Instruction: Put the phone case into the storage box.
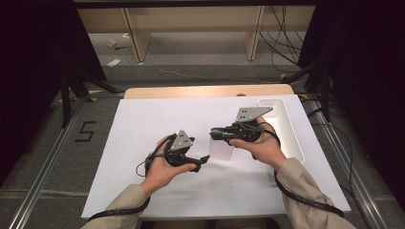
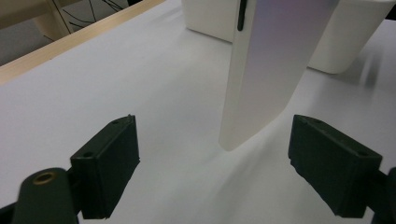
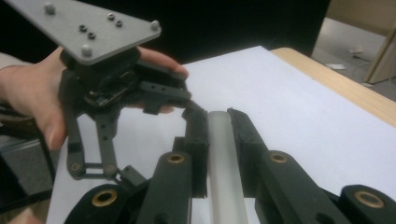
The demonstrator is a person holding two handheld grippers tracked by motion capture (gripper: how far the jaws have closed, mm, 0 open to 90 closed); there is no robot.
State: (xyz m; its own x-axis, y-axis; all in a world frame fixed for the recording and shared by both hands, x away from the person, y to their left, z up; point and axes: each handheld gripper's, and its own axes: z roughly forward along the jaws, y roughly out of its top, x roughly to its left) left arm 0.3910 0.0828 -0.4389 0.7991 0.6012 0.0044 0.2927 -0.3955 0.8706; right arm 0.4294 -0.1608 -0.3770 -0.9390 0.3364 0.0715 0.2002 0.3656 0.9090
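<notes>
From above, the right gripper (image 1: 216,135) holds a flat white panel (image 1: 221,149) over the white sheet (image 1: 143,119) beside the left gripper (image 1: 203,159), whose own view shows its jaws wide around the panel (image 2: 261,79), untouched, while the right gripper view shows jaws clamped on its edge (image 3: 224,158).

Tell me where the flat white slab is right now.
In the high view the white slab hangs mid-table, clamped in the right gripper, beside the open left gripper.
</notes>
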